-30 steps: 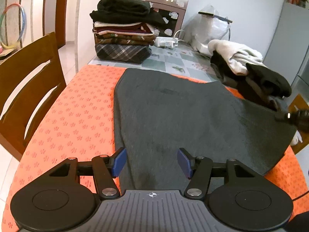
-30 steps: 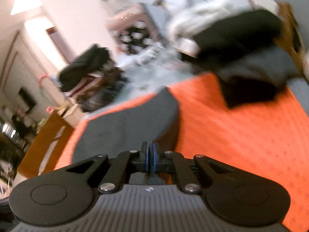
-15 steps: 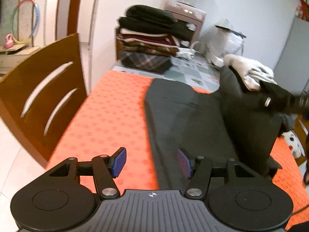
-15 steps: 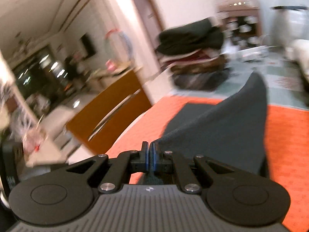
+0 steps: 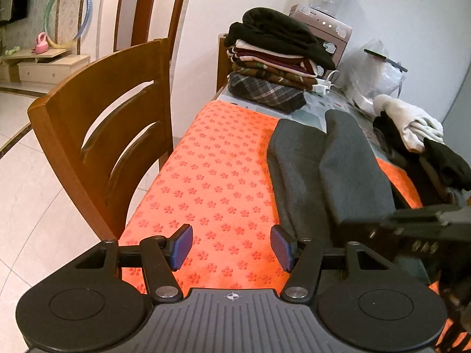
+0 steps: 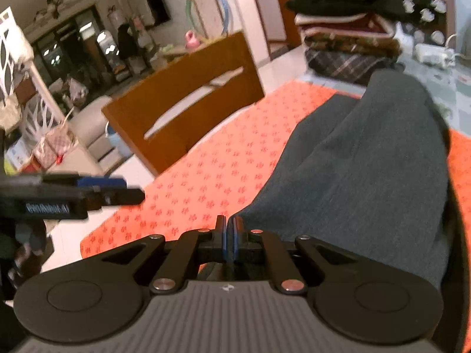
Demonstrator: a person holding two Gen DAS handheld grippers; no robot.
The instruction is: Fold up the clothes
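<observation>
A dark grey garment (image 5: 338,170) lies on the orange flowered mat (image 5: 212,170), its right side lifted and folded over toward the left. My right gripper (image 6: 229,229) is shut on a corner of that garment (image 6: 368,161); in the left wrist view it shows blurred at the right (image 5: 412,226). My left gripper (image 5: 231,247) hovers open over bare mat just left of the garment's near edge, with nothing between its blue pads. In the right wrist view the left gripper (image 6: 100,186) shows at the far left.
A stack of folded clothes (image 5: 276,67) stands at the table's far end beside a water dispenser (image 5: 323,20) and a plastic bag (image 5: 374,73). A heap of loose clothes (image 5: 418,135) lies at the right. A wooden chair (image 5: 103,135) stands against the left edge.
My right gripper has swept leftward, carrying the garment's right side up and over the rest. My left gripper has slid left off the garment onto bare mat.
</observation>
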